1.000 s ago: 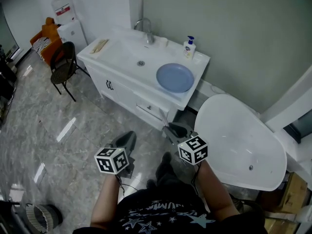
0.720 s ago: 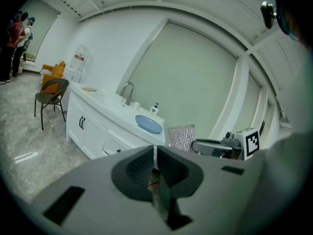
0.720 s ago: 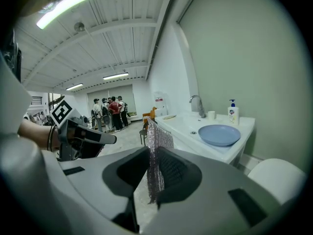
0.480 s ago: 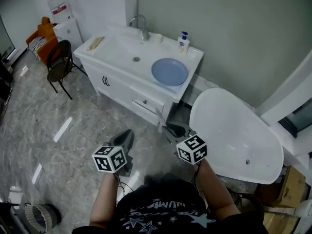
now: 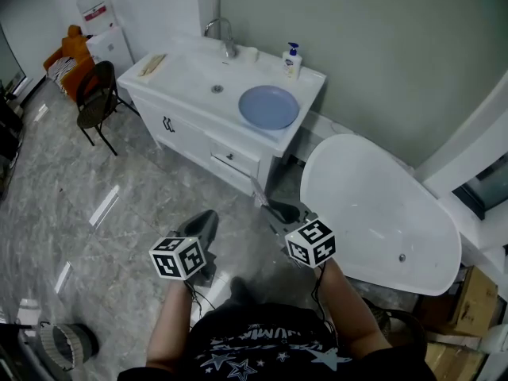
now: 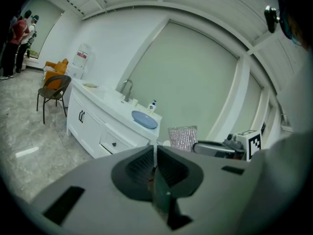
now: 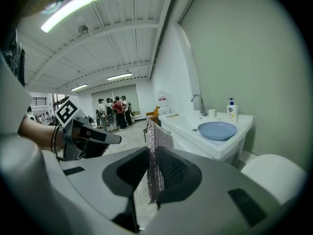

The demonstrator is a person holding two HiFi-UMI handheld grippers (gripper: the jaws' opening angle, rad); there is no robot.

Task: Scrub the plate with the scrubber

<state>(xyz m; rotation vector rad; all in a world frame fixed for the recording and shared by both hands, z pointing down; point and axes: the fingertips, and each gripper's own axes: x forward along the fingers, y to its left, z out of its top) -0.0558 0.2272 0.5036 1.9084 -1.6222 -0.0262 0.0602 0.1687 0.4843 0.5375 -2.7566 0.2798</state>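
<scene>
A round blue plate lies on the white vanity counter, to the right of the basin; it also shows as the plate and the plate in the gripper views. My right gripper is shut on a silvery mesh scrubber, which hangs between its jaws, low over the floor and well short of the vanity. The scrubber shows from the left side too. My left gripper is beside it, shut and holding nothing.
A faucet and a soap bottle stand at the back of the counter. A white bathtub lies to the right. A dark chair and a water dispenser stand left. Several people stand far off.
The vanity and plate have shifted up and left in the head view as the view moved. Both grippers keep their places and states.
</scene>
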